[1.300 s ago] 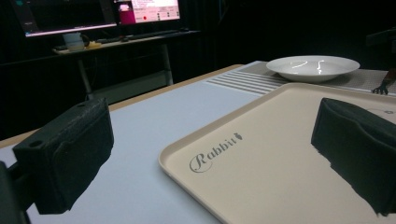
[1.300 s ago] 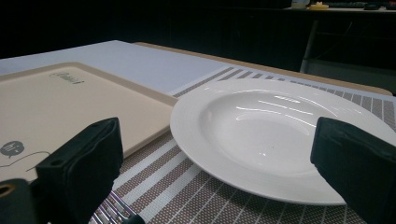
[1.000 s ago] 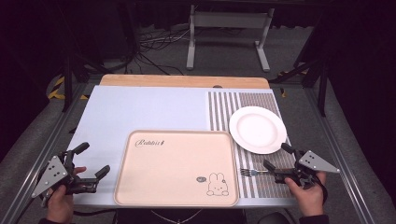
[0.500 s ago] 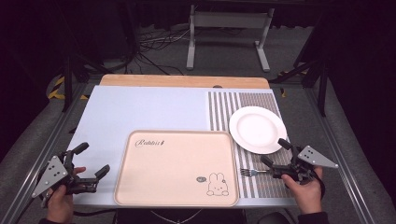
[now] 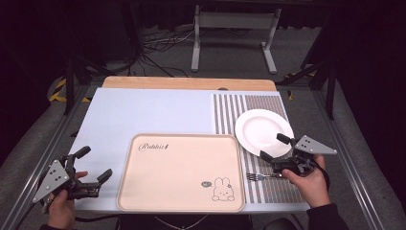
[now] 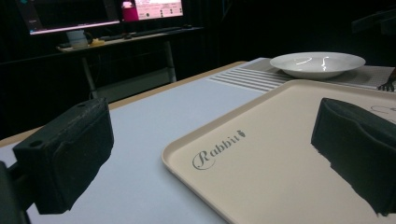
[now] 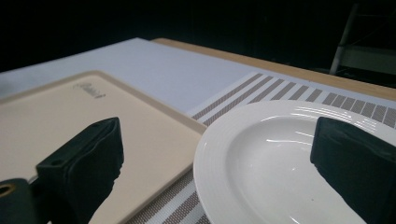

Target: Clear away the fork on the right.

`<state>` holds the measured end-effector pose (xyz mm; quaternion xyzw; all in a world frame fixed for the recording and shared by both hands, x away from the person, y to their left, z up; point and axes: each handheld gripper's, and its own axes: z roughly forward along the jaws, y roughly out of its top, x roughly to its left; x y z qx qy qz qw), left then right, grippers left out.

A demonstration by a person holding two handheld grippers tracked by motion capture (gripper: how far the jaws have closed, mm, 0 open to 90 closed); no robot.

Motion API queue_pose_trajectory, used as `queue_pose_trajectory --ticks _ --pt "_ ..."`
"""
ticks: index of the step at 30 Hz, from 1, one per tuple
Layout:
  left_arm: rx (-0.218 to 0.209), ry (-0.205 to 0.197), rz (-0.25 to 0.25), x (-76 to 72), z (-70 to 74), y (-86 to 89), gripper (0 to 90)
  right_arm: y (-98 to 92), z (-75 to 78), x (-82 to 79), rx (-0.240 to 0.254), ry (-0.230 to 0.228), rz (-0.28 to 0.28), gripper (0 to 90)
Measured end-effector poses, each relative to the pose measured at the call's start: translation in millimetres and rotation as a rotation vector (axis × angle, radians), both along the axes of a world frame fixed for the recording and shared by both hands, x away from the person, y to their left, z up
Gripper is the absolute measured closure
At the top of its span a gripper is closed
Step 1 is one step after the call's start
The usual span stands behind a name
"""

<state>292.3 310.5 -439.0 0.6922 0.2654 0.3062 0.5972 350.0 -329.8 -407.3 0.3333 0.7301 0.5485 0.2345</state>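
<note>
A white plate (image 5: 263,130) lies on a striped placemat (image 5: 249,103) at the right. A beige tray (image 5: 177,167) with a rabbit print sits at the front centre. A fork (image 5: 261,177) rests on the mat just right of the tray. My right gripper (image 5: 273,147) is open at the plate's near rim, above the fork. In the right gripper view its jaws (image 7: 219,154) straddle the plate (image 7: 271,163) rim, beside the tray (image 7: 70,112). My left gripper (image 5: 95,163) is open left of the tray, holding nothing. The left gripper view (image 6: 210,140) faces the tray (image 6: 289,154) and the far plate (image 6: 317,64).
A pale blue mat (image 5: 143,110) covers the table's left and middle, with a wooden strip (image 5: 186,82) along the far edge. A metal stand (image 5: 234,28) is on the floor behind the table. Monitors (image 6: 98,14) glow on a desk in the left gripper view.
My right gripper has moved forward from beside the fork to the plate's near rim, staying open. The left gripper has not moved.
</note>
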Motion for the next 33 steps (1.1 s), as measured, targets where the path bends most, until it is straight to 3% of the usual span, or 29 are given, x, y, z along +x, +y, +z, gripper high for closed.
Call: queue_pose_trajectory --ticks 3,5,6,7,9,12,20,23,27,33 --pt "0.004 -0.002 0.001 0.0 0.2 -0.1 0.0 3.9 10.0 3.9 -0.087 0.015 0.043 5.9" --pt "0.003 -0.002 0.001 0.1 0.2 -0.2 0.0 5.1 13.5 4.7 -0.114 0.018 0.054 7.3" --pt "0.003 -0.002 0.000 0.1 0.2 -0.2 0.0 6.4 17.6 5.6 -0.146 0.027 0.065 8.0" --pt "0.002 -0.002 0.000 0.1 0.2 -0.1 0.0 9.0 23.1 6.4 -0.208 0.042 0.086 9.6" --pt "0.002 -0.002 0.000 0.2 0.2 -0.1 0.0 10.0 24.9 6.7 -0.228 0.048 0.094 10.3" --pt "0.003 -0.002 -0.003 0.1 0.2 -0.2 0.0 13.0 33.2 9.1 -0.314 0.078 0.111 11.0" --pt "0.001 -0.002 -0.002 0.2 0.1 -0.2 0.0 14.4 37.1 15.2 -0.412 0.146 0.154 13.0" --pt "0.000 -0.001 -0.004 0.4 -0.1 -0.4 0.0 15.6 35.3 17.4 -0.433 0.177 0.199 18.5" --pt "0.000 -0.001 -0.003 0.2 0.0 -0.3 0.0 16.9 34.5 20.0 -0.470 0.206 0.234 18.8" --pt "-0.002 -0.001 -0.001 0.3 0.0 -0.2 0.0 16.1 33.4 23.4 -0.539 0.277 0.247 19.0"
